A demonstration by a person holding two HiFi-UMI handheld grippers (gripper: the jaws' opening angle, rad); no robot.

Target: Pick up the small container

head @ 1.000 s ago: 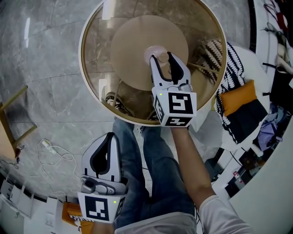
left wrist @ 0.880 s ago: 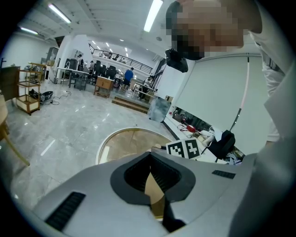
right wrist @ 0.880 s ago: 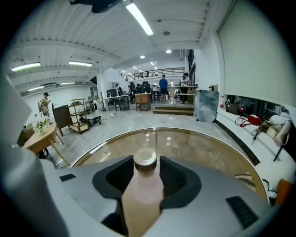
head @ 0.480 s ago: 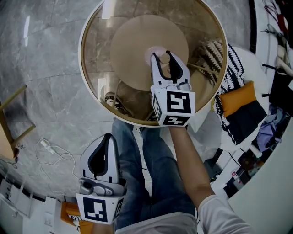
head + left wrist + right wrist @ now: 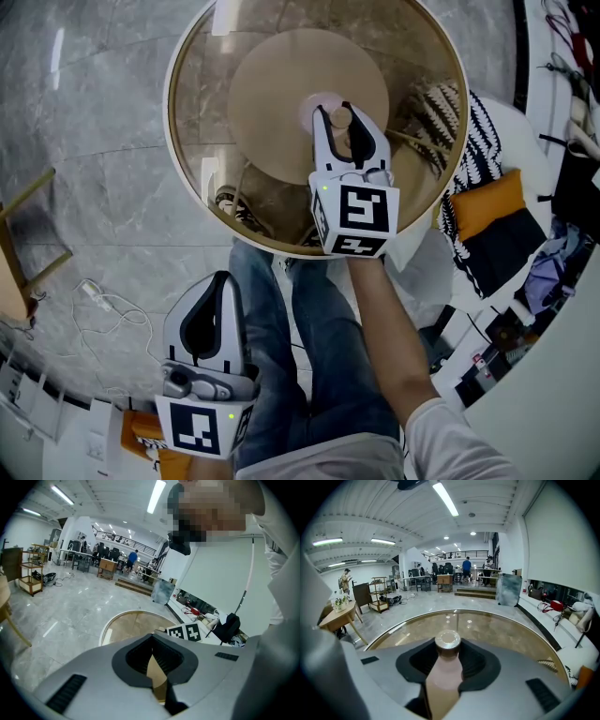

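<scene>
The small container (image 5: 339, 118), a little pinkish bottle with a pale round cap, stands on a pale disc near the middle of the round glass table (image 5: 180, 141). My right gripper (image 5: 338, 112) reaches over the table's near edge, and its jaws have just been closing with the bottle between them. In the right gripper view the bottle's body (image 5: 444, 674) fills the gap between the dark pads (image 5: 474, 660), which press on both its sides; its cap (image 5: 448, 640) rises above them. My left gripper (image 5: 223, 278) hangs low beside the person's knees, well short of the table, shut and empty (image 5: 152, 637).
A tan wooden disc (image 5: 272, 84) lies under the glass. A striped cushion (image 5: 469, 141) and an orange one (image 5: 487, 202) lie right of the table. A wooden stool (image 5: 23, 253) and a white cable (image 5: 103, 309) are on the marble floor at left.
The right gripper's jaws have narrowed from wide open onto the bottle. The left gripper has kept still.
</scene>
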